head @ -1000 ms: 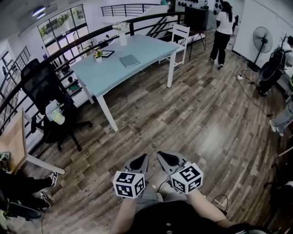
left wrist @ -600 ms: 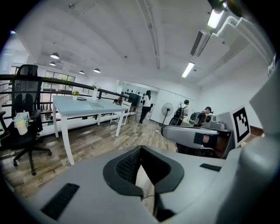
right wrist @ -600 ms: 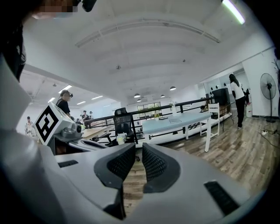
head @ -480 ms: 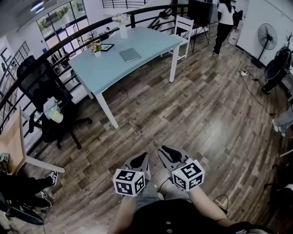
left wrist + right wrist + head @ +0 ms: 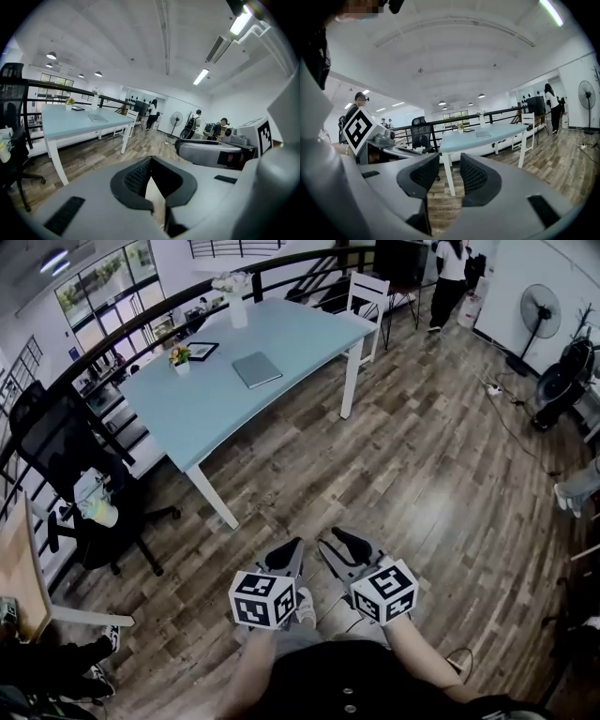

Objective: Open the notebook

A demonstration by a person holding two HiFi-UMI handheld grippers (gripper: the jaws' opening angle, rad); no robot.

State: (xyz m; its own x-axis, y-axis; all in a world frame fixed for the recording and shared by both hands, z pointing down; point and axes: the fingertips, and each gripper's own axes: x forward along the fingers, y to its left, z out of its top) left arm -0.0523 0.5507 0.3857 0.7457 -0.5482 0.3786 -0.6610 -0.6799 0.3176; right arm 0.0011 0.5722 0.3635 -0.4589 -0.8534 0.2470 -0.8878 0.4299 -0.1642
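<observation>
Plainly, the work has not reached the notebook (image 5: pixel 257 369) yet. It lies shut and flat on the pale blue counter (image 5: pixel 202 418), toward the far half of the top. A small pot of flowers (image 5: pixel 178 356), a picture frame (image 5: pixel 202 350) and a white vase (image 5: pixel 232 307) sit beyond it near the far edge. The counter stands well apart from the person, with a wide stretch of wooden floor (image 5: pixel 412 474) between.

Both tongs are carried low in front of the body, side by side and close together. That looks like a carrying posture, since nothing is within reach. The left tongs (image 5: pixel 292 546) are closed, pads meeting at the tips, with nothing in them. The right tongs (image 5: pixel 333 540) have just been opening and now stand apart. Only the floor and a counter leg show through the gap, and nothing is between the pads. This is probably an early readying to catch the cover's edge, and the closed left pair could then press the book down.

The forearms come up from the bottom edge of the head view, elbows tucked in and wrists straight. Each pair points ahead and slightly downward, with its marker cube turned up toward the head. In the right gripper view the counter and notebook sit nearly straight ahead above the pads. In the left gripper view they lie off to the left.
</observation>
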